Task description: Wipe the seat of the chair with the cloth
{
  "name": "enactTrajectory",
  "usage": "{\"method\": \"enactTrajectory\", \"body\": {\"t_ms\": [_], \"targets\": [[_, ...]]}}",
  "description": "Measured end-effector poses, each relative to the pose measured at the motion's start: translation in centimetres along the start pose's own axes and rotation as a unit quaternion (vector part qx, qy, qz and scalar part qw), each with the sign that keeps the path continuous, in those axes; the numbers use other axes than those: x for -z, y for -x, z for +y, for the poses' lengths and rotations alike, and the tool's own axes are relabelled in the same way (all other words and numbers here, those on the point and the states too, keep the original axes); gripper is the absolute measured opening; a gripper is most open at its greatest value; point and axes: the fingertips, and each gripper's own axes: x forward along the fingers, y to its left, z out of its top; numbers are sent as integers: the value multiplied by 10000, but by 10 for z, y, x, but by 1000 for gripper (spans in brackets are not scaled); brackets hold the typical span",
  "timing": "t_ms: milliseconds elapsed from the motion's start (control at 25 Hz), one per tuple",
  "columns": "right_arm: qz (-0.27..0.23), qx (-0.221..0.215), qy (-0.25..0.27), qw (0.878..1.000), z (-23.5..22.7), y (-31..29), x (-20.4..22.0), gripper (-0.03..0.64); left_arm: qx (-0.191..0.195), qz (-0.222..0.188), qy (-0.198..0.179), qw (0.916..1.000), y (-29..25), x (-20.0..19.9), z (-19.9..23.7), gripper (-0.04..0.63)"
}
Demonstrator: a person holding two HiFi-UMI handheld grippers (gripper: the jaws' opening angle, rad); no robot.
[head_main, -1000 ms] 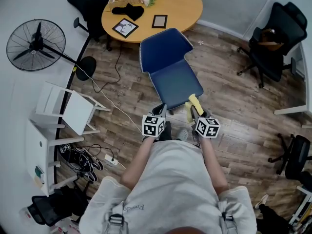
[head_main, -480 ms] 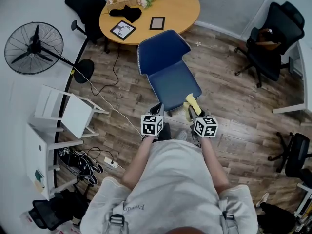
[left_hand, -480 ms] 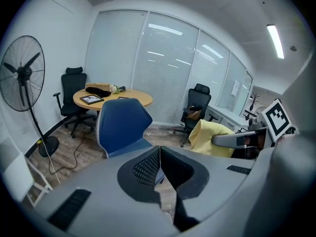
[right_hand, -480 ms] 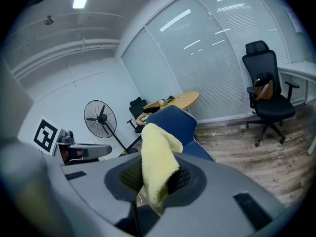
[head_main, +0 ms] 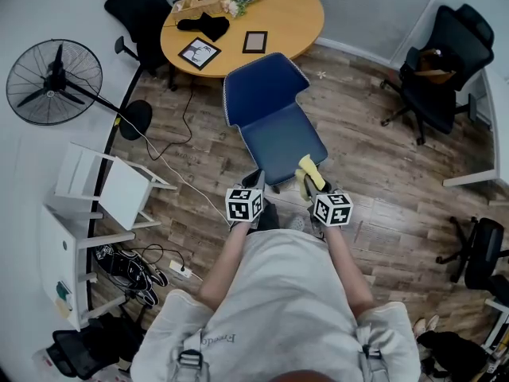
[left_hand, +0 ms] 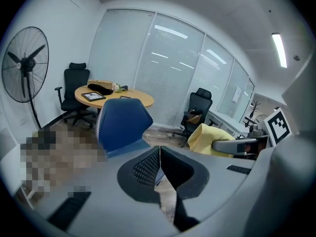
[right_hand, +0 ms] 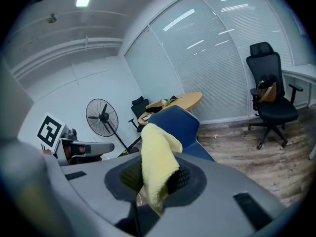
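The right gripper (right_hand: 155, 179) is clamped on a pale yellow fleecy cloth (right_hand: 157, 157), which stands up between its jaws and flops over at the top. The left gripper (left_hand: 159, 168) has its jaws pressed together on nothing. In the head view the right gripper (head_main: 308, 185) sits just off the near edge of the seat (head_main: 282, 138) of the blue moulded plastic chair (head_main: 266, 110). The cloth (head_main: 308, 168) is at the seat's near right corner, though contact cannot be told. The left gripper (head_main: 256, 181) lies just beside the near left corner. From the right gripper the seat lies toward 11 o'clock, and its long axis runs from 5 to 11 o'clock up to the backrest (head_main: 258, 84). The wipe likely calls for a short push forward and down along that axis.
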Motion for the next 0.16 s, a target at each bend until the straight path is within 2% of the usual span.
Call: {"method": "enactTrajectory", "body": {"t_ms": [160], "targets": [[-76, 61, -101, 9999, -5, 4, -2, 80, 20, -9, 103, 9999, 1, 0, 0, 28]]}}
